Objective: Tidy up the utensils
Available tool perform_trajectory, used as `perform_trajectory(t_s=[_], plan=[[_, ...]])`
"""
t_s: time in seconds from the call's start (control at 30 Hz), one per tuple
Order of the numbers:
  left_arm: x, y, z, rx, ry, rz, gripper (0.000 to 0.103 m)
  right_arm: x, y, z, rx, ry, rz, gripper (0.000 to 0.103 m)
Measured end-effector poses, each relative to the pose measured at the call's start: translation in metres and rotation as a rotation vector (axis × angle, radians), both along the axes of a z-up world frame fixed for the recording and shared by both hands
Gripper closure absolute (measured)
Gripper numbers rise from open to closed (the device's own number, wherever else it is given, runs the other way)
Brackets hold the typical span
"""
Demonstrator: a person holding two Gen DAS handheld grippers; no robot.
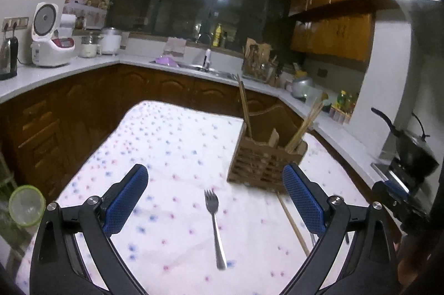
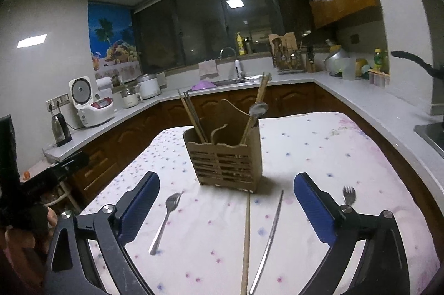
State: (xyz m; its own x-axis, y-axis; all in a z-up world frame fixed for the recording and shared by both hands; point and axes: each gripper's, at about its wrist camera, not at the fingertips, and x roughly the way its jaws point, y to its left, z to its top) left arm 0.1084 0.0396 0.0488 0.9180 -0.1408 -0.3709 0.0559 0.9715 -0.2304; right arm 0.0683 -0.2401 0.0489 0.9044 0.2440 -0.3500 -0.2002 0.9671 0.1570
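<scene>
White flower-dotted cloth (image 2: 319, 156) covers the kitchen table, where forks (image 1: 214, 222), loose chopsticks (image 2: 246, 239) and the wooden utensil holder (image 2: 226, 159) sit between wood cabinets (image 1: 69, 111), both grippers (image 1: 215, 200) (image 2: 226, 207) spread empty.

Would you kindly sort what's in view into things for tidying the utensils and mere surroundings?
Job: wooden holder; fork; second fork; wooden chopstick; metal chopstick.
Surroundings: rice cooker; kettle; pan; sink.

open cloth (image 2: 319, 156) around fork (image 1: 215, 225) & chopstick (image 2: 245, 239); only utensil holder (image 2: 226, 161) blocks ahead.
</scene>
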Motion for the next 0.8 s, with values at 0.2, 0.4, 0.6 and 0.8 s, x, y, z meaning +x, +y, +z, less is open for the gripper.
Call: perform_trajectory(t_s=[0.2,0.4,0.6,0.8], plan=[[-0.019,-0.019,0.0,0.174,-0.016,-0.001,0.0,-0.016,0.002,0.018,-0.031,-0.017,-0.004,0.001],[-0.038,-0.018,0.005,0.149,-0.044,0.008,0.0,-0.032,-0.001,0.045,-0.029,-0.042,-0.002,0.0],[-0.061,-0.027,-0.019,0.194,-0.09,0.026,0.0,-0.058,0.002,-0.008,-0.044,-0.115,-0.058,0.0],[-0.075,-0.032,-0.039,0.214,-0.105,0.026,0.0,-0.074,0.003,-0.041,-0.066,-0.131,-0.099,0.0]])
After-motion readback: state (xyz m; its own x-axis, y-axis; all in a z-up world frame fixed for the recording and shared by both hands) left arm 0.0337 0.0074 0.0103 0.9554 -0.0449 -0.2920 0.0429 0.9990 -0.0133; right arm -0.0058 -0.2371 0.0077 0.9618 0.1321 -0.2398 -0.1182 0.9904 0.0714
